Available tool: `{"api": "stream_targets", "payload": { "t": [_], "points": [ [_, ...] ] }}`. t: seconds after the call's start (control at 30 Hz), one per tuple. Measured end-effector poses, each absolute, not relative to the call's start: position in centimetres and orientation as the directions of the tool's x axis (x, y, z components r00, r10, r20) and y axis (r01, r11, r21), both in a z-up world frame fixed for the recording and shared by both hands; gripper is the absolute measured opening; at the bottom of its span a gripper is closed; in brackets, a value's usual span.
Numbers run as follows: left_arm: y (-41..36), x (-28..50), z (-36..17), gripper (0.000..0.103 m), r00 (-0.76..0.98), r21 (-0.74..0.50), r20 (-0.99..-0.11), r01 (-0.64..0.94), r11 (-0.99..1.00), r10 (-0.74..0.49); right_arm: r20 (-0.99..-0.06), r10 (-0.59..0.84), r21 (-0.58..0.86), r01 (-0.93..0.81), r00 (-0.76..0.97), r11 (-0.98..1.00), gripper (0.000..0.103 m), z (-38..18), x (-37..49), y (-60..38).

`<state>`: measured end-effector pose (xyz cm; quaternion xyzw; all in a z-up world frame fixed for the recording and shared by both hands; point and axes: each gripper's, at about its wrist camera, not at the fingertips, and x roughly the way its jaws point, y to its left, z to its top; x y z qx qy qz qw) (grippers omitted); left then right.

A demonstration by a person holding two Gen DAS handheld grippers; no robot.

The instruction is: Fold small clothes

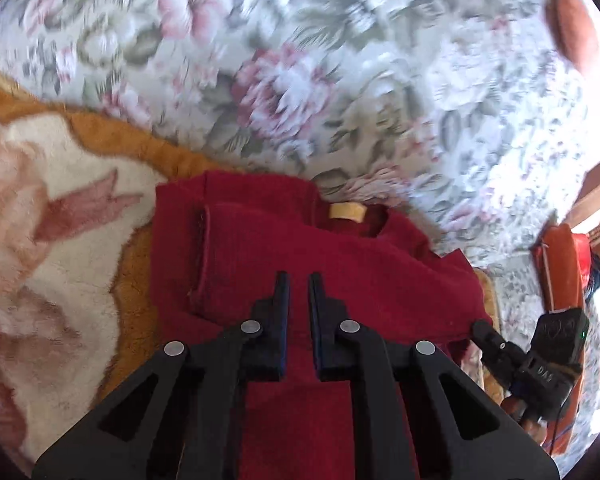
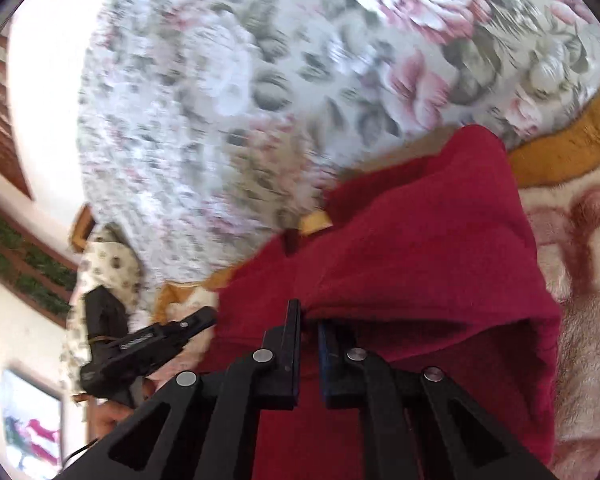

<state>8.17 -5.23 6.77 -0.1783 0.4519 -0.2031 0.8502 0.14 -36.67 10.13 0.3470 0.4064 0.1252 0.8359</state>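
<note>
The jaws of the left gripper (image 1: 299, 280) are seen closed, empty, above the dark red knitted garment (image 1: 300, 248). A raised fold of it is clamped in the right gripper (image 2: 309, 312). The garment's yellow-labelled collar (image 1: 347, 213) points away, toward the floral bedspread (image 1: 300, 60); the orange-and-cream plush blanket (image 1: 40, 220) lies underneath.

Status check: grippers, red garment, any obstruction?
Left gripper shut over red garment. Right gripper shut on its raised fold. Nothing in the way.

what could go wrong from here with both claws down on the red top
1. The right claw pinches only a bunched fold of the red top, so that thin bite may slip on lifting.
2. The left claw looks shut over the cloth; whether it has any cloth is unclear, so the fold could go lopsided.
</note>
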Motion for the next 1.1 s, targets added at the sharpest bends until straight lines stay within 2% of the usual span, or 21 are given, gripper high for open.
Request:
{"api": "stream_targets", "payload": {
  "t": [0.1, 0.2, 0.27, 0.33, 0.37, 0.43, 0.5, 0.57, 0.7, 0.73, 0.77, 0.83, 0.93, 1.07, 1.1],
  "points": [
    [-4.5, 6.9, 7.9, 0.008, 0.53, -0.463, -0.69, 0.2, 0.863, -0.493, -0.576, 0.52, 0.698, 0.048, 0.631, 0.715, 0.006, 10.6, -0.9, -37.0],
    [-3.7, 6.8, 7.3, 0.008, 0.532, -0.457, -0.705, 0.164, 0.874, -0.469, -0.657, 0.485, 0.667, 0.144, 0.577, 0.731, 0.01, 7.7, -1.2, -37.7],
    [-3.1, 7.1, 6.4, 0.008, 0.521, -0.453, -0.723, 0.138, 0.881, -0.454, -0.645, 0.507, 0.684, 0.136, 0.572, 0.717, 0.024, 7.2, -1.7, -37.2],
    [-2.7, 7.4, 5.8, 0.008, 0.513, -0.46, -0.73, 0.12, 0.88, -0.452, -0.612, 0.545, 0.689, 0.047, 0.574, 0.724, 0.032, 8.2, -2.2, -35.2],
    [-2.5, 7.6, 5.6, 0.008, 0.519, -0.461, -0.73, 0.105, 0.881, -0.444, -0.606, 0.562, 0.684, 0.008, 0.563, 0.729, 0.032, 8.6, -2.0, -34.0],
    [-2.0, 8.2, 5.2, 0.009, 0.522, -0.473, -0.731, 0.077, 0.878, -0.44, -0.633, 0.575, 0.624, -0.098, 0.518, 0.775, 0.032, 9.6, -1.3, -30.4],
    [-1.8, 8.5, 4.9, 0.016, 0.512, -0.495, -0.73, 0.062, 0.867, -0.453, -0.669, 0.549, 0.533, -0.191, 0.501, 0.824, 0.032, 10.1, -0.7, -27.2],
    [-1.4, 8.4, 4.8, 0.016, 0.518, -0.505, -0.725, 0.048, 0.862, -0.454, -0.71, 0.474, 0.37, -0.297, 0.521, 0.88, 0.032, 10.3, 0.3, -23.3],
    [-0.1, 7.3, 5.0, 0.016, 0.545, -0.504, -0.714, 0.036, 0.863, -0.439, -0.775, 0.371, 0.163, -0.405, 0.512, 0.9, 0.032, 8.8, 2.8, -18.9],
    [0.3, 7.1, 4.9, 0.021, 0.553, -0.5, -0.714, 0.025, 0.865, -0.429, -0.792, 0.349, 0.121, -0.432, 0.501, 0.894, 0.032, 8.0, 3.7, -17.8],
    [0.8, 6.9, 4.7, 0.03, 0.554, -0.507, -0.712, 0.02, 0.862, -0.431, -0.802, 0.347, 0.113, -0.447, 0.486, 0.887, 0.032, 7.5, 4.3, -17.3],
    [1.5, 6.8, 4.5, 0.042, 0.563, -0.525, -0.698, 0.018, 0.851, -0.443, -0.828, 0.349, 0.114, -0.478, 0.439, 0.871, 0.032, 6.3, 5.5, -16.4],
    [2.0, 6.8, 4.4, 0.042, 0.589, -0.495, -0.701, 0.005, 0.869, -0.402, -0.844, 0.333, 0.086, -0.506, 0.42, 0.858, 0.032, 5.2, 6.4, -15.3],
    [2.5, 6.8, 4.3, 0.042, 0.595, -0.467, -0.71, 0.002, 0.884, -0.377, -0.842, 0.309, 0.063, -0.49, 0.442, 0.87, 0.006, 4.5, 7.3, -14.7],
    [2.8, 6.8, 4.4, 0.042, 0.599, -0.47, -0.707, -0.001, 0.883, -0.376, -0.837, 0.304, 0.061, -0.475, 0.454, 0.878, 0.006, 4.9, 7.3, -14.9]
  ]
}}
